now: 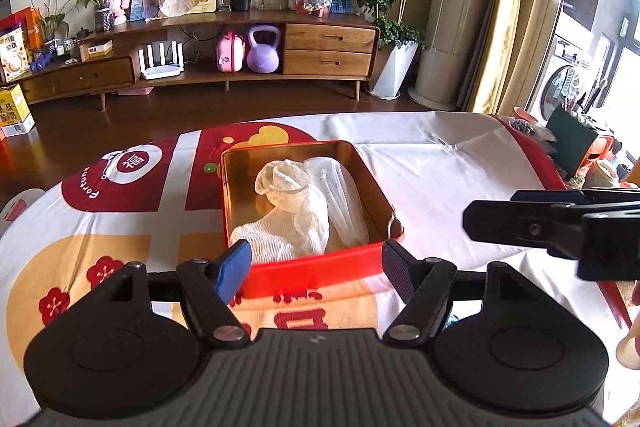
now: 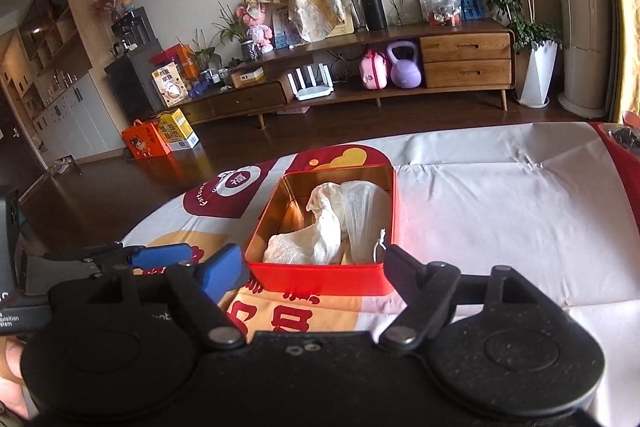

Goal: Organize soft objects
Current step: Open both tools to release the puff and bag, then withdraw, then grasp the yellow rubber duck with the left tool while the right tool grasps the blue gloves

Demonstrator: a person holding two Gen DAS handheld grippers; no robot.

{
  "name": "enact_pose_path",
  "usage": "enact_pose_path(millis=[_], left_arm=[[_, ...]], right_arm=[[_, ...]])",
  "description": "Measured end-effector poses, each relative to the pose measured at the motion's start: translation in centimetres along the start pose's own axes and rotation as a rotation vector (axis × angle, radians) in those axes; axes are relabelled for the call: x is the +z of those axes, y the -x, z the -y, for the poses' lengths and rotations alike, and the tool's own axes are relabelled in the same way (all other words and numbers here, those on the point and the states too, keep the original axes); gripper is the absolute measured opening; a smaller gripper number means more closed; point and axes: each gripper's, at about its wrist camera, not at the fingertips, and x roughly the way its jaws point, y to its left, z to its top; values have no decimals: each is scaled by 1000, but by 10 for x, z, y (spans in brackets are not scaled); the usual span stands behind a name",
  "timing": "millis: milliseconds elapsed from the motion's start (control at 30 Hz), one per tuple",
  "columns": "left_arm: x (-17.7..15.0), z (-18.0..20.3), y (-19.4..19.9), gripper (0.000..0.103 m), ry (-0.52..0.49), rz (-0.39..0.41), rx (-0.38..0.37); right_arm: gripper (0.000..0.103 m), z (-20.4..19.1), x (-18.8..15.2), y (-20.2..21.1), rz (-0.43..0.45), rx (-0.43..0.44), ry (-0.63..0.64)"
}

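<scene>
A red tin box (image 1: 320,267) with a gold inside stands on the table. It also shows in the right wrist view (image 2: 320,277). In it lie a crumpled white mesh cloth (image 1: 288,199) and a white mesh bag (image 1: 344,187); both show in the right wrist view, the cloth (image 2: 316,235) and the bag (image 2: 362,215). My left gripper (image 1: 316,267) is open and empty, its fingers at the box's near wall. My right gripper (image 2: 312,269) is open and empty, just in front of the box. The right gripper's black side (image 1: 560,223) shows at the right of the left wrist view.
The table wears a white, red and orange printed cloth (image 1: 460,167). Clutter sits past its right end (image 1: 580,143). Beyond the table are a wooden floor and a long wooden TV cabinet (image 1: 240,59).
</scene>
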Motion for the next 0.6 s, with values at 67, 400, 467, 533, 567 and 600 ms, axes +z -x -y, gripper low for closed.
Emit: enact_pose_path(millis=[67,400,467,533,567,600], left_arm=[[-6,2,8,72,-2,3,-2],[-33,7,48,77,8,27,-23],[-40,7,55,78,8,34,-21],[-48,8,61,83,18,43,-15],[-51,8,64,83,23,46,-14],[-55,7,66,83,27,45,-13]], right_arm=[[82,-1,-6,10,16,3,11],[88,-9,-44,47,68,4,55],[92,-11,-51,53,79,3,67],[94,-12,-59,58,93,-4,77],[96,-13,-63,61,100,0,78],[97,-13,-66,63,104,-1,81]])
